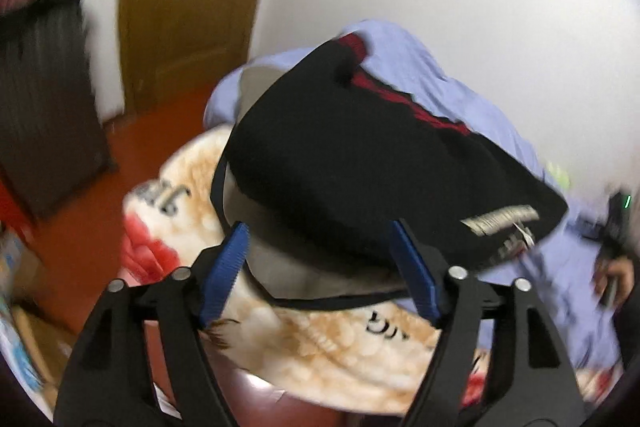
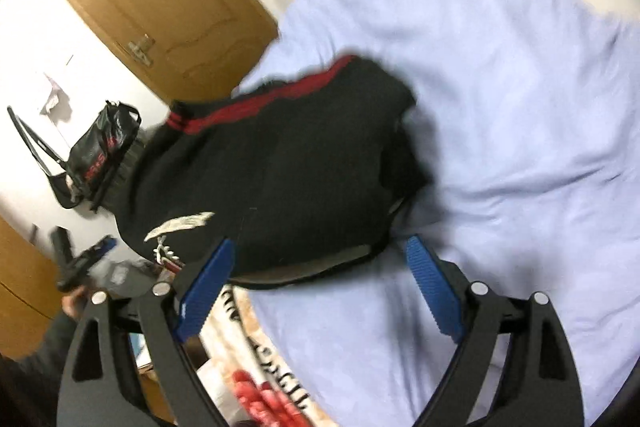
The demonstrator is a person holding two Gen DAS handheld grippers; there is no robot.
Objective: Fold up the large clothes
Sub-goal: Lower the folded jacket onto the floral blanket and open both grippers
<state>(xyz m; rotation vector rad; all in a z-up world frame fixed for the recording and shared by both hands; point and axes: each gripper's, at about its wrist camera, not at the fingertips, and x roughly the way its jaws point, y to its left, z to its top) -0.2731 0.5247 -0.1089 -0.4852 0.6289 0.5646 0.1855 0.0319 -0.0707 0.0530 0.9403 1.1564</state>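
Observation:
A black garment [image 1: 360,167] with red stripes, a grey lining and a white printed patch lies bunched on the pale blue bed sheet [image 1: 460,99]. My left gripper [image 1: 320,231] is open, its blue pads on either side of the garment's near hem, holding nothing. In the right wrist view the same garment [image 2: 280,179] lies folded over on the sheet [image 2: 500,107]. My right gripper [image 2: 320,247] is open just in front of the garment's near edge. Both views are motion-blurred.
A cream fleece blanket [image 1: 300,347] with red and black print lies at the bed's near edge; it also shows in the right wrist view [image 2: 264,379]. A wooden door [image 2: 160,7], a black bag [image 2: 100,151], dark furniture [image 1: 44,107] and a red floor [image 1: 132,155] lie beyond.

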